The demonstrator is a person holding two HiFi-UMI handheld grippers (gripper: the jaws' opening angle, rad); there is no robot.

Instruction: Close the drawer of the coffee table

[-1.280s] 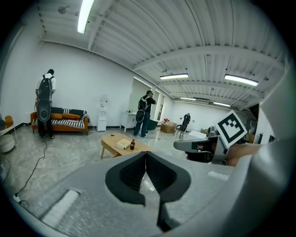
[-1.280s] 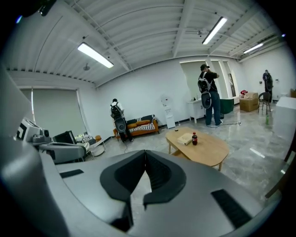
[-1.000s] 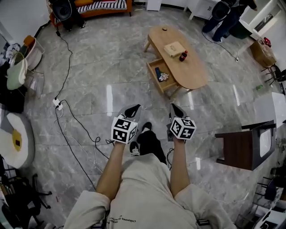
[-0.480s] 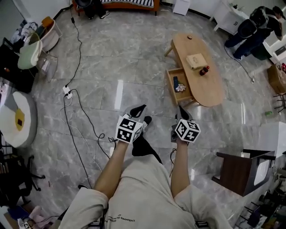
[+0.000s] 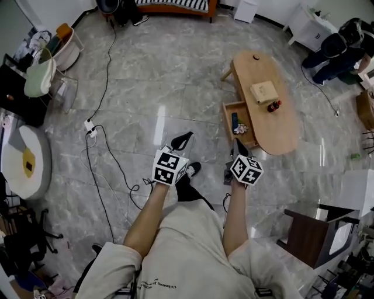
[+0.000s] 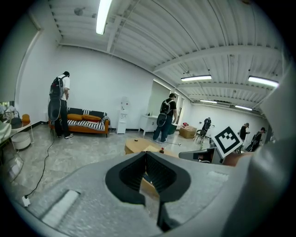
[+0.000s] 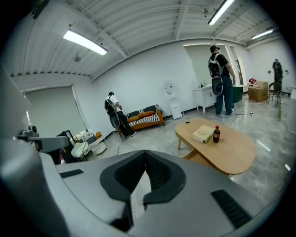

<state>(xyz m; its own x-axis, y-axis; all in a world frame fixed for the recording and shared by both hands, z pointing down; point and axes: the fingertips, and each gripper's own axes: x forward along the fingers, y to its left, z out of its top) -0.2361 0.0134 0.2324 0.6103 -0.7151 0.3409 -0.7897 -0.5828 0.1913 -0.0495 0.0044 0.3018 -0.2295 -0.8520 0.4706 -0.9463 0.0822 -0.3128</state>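
The oval wooden coffee table (image 5: 274, 125) stands ahead and to the right on the marble floor. Its drawer (image 5: 228, 124) is pulled out on the near-left side, with small items inside. A book (image 5: 264, 91) and a dark bottle (image 5: 273, 106) lie on the tabletop. My left gripper (image 5: 182, 140) and right gripper (image 5: 238, 146) are held side by side in front of my body, short of the table, both shut and holding nothing. The right gripper view shows the table (image 7: 222, 147) beyond the shut jaws. The left gripper view catches the table (image 6: 135, 146) just above its jaws.
Cables (image 5: 102, 153) and a power strip (image 5: 90, 126) run over the floor at the left. A dark wooden chair (image 5: 310, 233) stands at the lower right. A person (image 5: 336, 49) is beyond the table, a sofa (image 5: 175, 4) along the far wall.
The view has shifted as I step forward: the coffee table now sits further right and slightly lower in the head view. Both grippers stay shut and level.
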